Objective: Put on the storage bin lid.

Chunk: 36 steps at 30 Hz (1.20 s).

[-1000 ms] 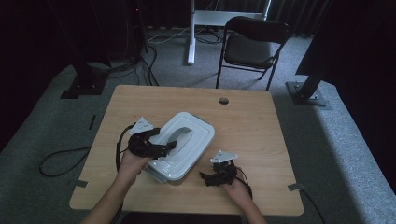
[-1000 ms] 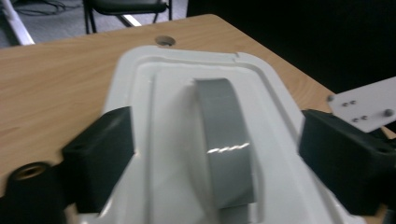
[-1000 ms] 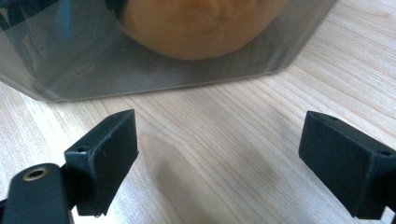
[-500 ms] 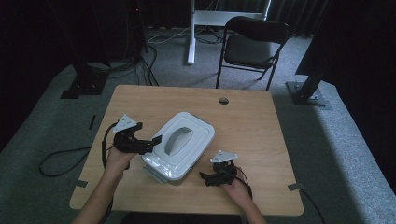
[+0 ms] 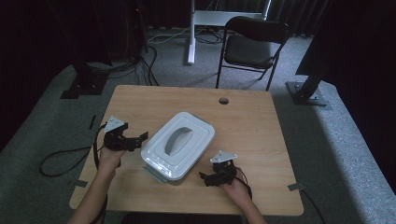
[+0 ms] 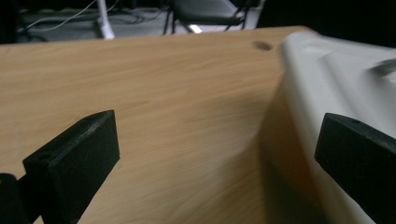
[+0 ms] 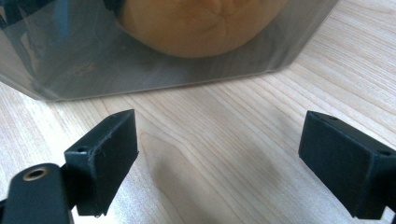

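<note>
The right gripper [image 5: 211, 178] rests low on the table [image 5: 261, 140], near the person's edge, with its jaws spread wide and nothing between them. In the right gripper view they point at the clear wall of the box [image 7: 154, 60], just ahead but not touching, and something orange [image 7: 201, 23] shows through that wall.

The left gripper [image 5: 137, 139] sits just beside the box [image 5: 180, 144] on its left, jaws also wide, having just been opening, and empty. In the left gripper view one jaw stands over bare wood and the other close against the white lid [image 6: 336, 84]; whether it touches I cannot tell.

The box lies at an angle in the middle of the table, lid on, a clasp [image 5: 156, 173] sticking out at its near corner.

The likely trouble: with neither gripper holding it, a sideways nudge from that close left jaw could slide or spin the box on the smooth wood. A one-sided pull on the lid could tip the box and roll its contents.

Farther off, a chair [image 5: 252, 46] stands clear of the work.
</note>
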Available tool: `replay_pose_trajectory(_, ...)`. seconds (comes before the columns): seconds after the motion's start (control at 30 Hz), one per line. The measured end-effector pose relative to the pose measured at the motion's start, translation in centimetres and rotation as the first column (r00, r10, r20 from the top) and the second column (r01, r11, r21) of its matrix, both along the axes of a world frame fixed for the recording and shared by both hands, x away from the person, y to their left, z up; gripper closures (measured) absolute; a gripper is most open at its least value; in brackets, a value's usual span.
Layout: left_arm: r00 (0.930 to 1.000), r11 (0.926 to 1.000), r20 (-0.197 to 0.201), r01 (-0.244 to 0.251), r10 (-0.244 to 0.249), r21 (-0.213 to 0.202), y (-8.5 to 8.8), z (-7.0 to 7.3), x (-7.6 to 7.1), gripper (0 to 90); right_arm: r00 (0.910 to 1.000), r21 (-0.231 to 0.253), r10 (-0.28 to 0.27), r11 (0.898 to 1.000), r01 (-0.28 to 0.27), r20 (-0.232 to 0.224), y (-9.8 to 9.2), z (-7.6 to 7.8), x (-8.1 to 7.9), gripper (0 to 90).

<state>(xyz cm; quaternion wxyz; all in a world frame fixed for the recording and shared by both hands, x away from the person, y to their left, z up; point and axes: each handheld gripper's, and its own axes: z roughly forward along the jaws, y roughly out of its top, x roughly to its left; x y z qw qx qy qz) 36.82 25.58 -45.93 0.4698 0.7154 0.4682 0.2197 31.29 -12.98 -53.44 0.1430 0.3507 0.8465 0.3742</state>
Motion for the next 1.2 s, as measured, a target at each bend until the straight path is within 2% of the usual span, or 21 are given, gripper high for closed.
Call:
replay_pose_trajectory(0.07, 0.9997, 0.9995, -0.011, -0.023, 0.024, 0.021, 0.3, -0.9, 0.4, 0.4, 1.0, 0.002, -0.001, 1.0, 0.001, -0.001, 0.0, 0.0, 0.0, 11.1)
replay_pose_trajectory(0.17, 0.9988, 0.9991, -0.026, -0.04, 0.041, 0.012, 0.8, -2.2, 0.8, 0.4, 1.0, 0.008, -0.003, 1.0, 0.003, -0.003, -0.1, 0.0, 0.0, 11.2)
replay_pose_trajectory(0.23, 0.998, 0.9989, -0.042, -0.046, 0.046, 0.005, 1.0, -2.9, 1.0, 0.4, 1.0, 0.012, -0.005, 1.0, 0.005, -0.001, -0.2, 0.0, 0.0, 11.1)
replay_pose_trajectory(0.3, 0.9976, 0.9985, -0.049, -0.047, 0.048, 0.028, 0.9, -3.4, 1.1, 0.4, 1.0, 0.012, -0.006, 1.0, 0.006, -0.001, -0.2, 0.0, 0.0, 11.2)
replay_pose_trajectory(0.43, 0.9975, 0.9982, -0.054, -0.042, 0.044, 0.043, 0.7, -4.2, 1.2, 0.4, 1.0, 0.016, -0.007, 1.0, 0.007, -0.003, -0.3, 0.0, 0.0, 11.2)
replay_pose_trajectory(0.6, 0.9969, 0.997, -0.069, -0.032, 0.037, 0.07, 0.1, -5.1, 1.4, 0.4, 0.9999, 0.026, -0.01, 1.0, 0.01, -0.005, -0.3, 0.0, 0.0, 11.2)
replay_pose_trajectory(0.8, 0.9968, 0.9965, -0.078, -0.014, 0.02, 0.083, -0.5, -5.9, 1.5, 0.4, 0.9998, 0.031, -0.02, 0.999, 0.02, -0.002, -0.5, 0.1, 0.1, 11.2)
replay_pose_trajectory(0.93, 0.9967, 0.9968, -0.081, 0.005, 0.002, 0.08, -1.1, -6.2, 1.4, 0.3, 0.9997, 0.029, -0.025, 0.999, 0.025, 0.002, -0.7, 0.2, 0.1, 11.2)
replay_pose_trajectory(1.0, 0.9966, 0.9956, -0.082, 0.016, -0.009, 0.093, -1.4, -6.4, 1.4, 0.3, 0.9996, 0.03, -0.029, 0.999, 0.029, 0.004, -0.7, 0.2, 0.1, 11.2)
replay_pose_trajectory(1.2, 0.9956, 0.9964, -0.093, 0.017, -0.009, 0.084, -1.5, -6.7, 1.3, 0.5, 0.9991, 0.031, -0.042, 0.999, 0.041, 0.008, -1.0, 0.3, 0.1, 11.2)
